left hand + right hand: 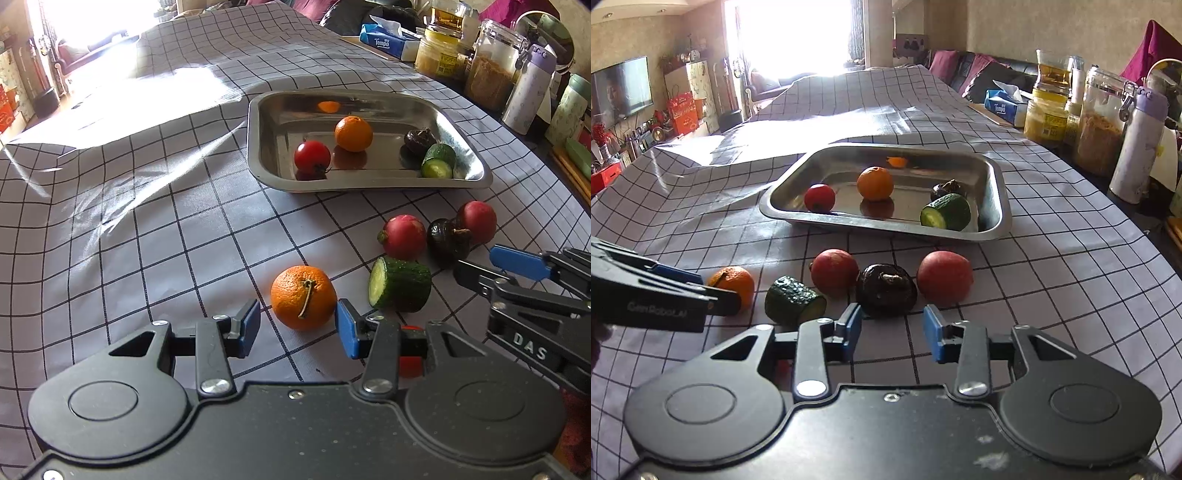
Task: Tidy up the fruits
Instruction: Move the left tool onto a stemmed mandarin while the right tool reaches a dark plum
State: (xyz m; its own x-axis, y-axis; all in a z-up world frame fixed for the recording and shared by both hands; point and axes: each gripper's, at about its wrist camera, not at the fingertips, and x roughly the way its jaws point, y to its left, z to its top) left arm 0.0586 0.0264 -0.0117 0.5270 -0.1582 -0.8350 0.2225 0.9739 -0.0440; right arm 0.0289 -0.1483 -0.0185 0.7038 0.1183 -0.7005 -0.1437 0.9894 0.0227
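A steel tray [476, 181] [1001, 221] holds a tomato [312, 156], an orange [353, 133], a dark wrinkled fruit [419, 139] and a cucumber piece [438, 161]. On the cloth lie an orange [303, 297] [733, 282], a cucumber piece [400, 283] [794, 301], two red fruits [403, 237] [476, 220] and a dark fruit [448, 239] [885, 290]. My left gripper [299, 328] is open, its fingers just short of the orange on the cloth. My right gripper [892, 334] is open, just short of the dark fruit.
Jars [1100, 125], a tissue pack [1004, 105], a white and purple bottle [1139, 144] and a glass pot line the table's right edge. The checked cloth [147, 206] is wrinkled at the left. A red thing [410, 363] shows behind my left gripper's right finger.
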